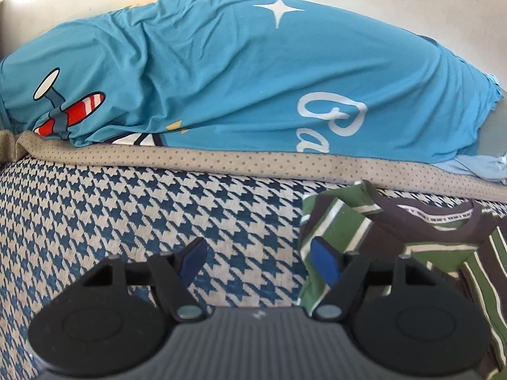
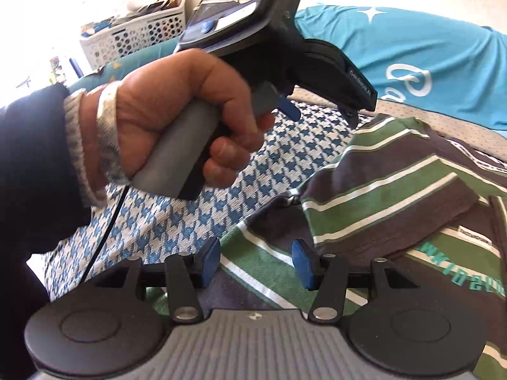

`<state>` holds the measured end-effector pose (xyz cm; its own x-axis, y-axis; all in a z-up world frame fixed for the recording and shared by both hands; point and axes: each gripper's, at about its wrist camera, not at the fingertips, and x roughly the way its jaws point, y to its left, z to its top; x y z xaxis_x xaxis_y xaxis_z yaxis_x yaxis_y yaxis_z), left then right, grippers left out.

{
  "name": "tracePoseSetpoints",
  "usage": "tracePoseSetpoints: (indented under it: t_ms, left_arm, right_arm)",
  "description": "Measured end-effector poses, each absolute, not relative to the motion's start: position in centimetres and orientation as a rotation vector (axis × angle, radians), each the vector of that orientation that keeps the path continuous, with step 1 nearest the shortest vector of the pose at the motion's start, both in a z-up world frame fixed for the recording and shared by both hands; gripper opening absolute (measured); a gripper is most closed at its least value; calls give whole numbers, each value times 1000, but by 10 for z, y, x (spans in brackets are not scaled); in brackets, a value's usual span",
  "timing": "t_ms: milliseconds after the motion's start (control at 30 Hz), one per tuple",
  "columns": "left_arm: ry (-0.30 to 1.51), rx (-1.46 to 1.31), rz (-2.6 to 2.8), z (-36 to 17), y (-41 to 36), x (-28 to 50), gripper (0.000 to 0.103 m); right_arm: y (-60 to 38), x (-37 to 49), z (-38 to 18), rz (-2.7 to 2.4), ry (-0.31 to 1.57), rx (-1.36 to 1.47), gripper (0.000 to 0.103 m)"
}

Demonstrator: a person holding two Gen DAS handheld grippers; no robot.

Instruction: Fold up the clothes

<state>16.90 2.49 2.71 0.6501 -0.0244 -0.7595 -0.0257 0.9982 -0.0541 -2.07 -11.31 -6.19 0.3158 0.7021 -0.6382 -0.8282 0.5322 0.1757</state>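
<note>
Folding the striped shirt (image 2: 393,186) looks to be the step in hand, judged partway: one sleeve already lies turned in over the body, and both tongs are empty. The left tongs (image 1: 258,261) stand wide, with only the houndstooth cover (image 1: 126,209) between the pads; the shirt's left edge lies just beside and partly under the right-hand pad. The right tongs (image 2: 256,261) stand moderately apart over the shirt's near left part, nothing pinched between the pads, though whether they touch the cloth I cannot tell. The person's left hand (image 2: 177,110) holds its tool above the cover, left of the shirt. The next move probably calls for pinching two edges of the shirt and carrying them across evenly. A blue shirt (image 1: 240,76) lies spread at the far side, apart from both tongs.
</note>
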Motion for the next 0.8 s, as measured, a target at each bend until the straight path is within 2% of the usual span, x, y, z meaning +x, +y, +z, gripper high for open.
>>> tracePoseSetpoints:
  t_ms: [200, 533, 800]
  left_arm:
    - [887, -18, -28, 24, 8, 149, 75]
    - [874, 73, -24, 27, -10, 119, 87]
    - [901, 82, -31, 28, -19, 98, 89]
  right_arm:
    - [-124, -20, -57, 940, 750, -200, 50]
    - [-145, -10, -53, 751, 828, -241, 52]
    - [-185, 7, -34, 587, 892, -131, 53]
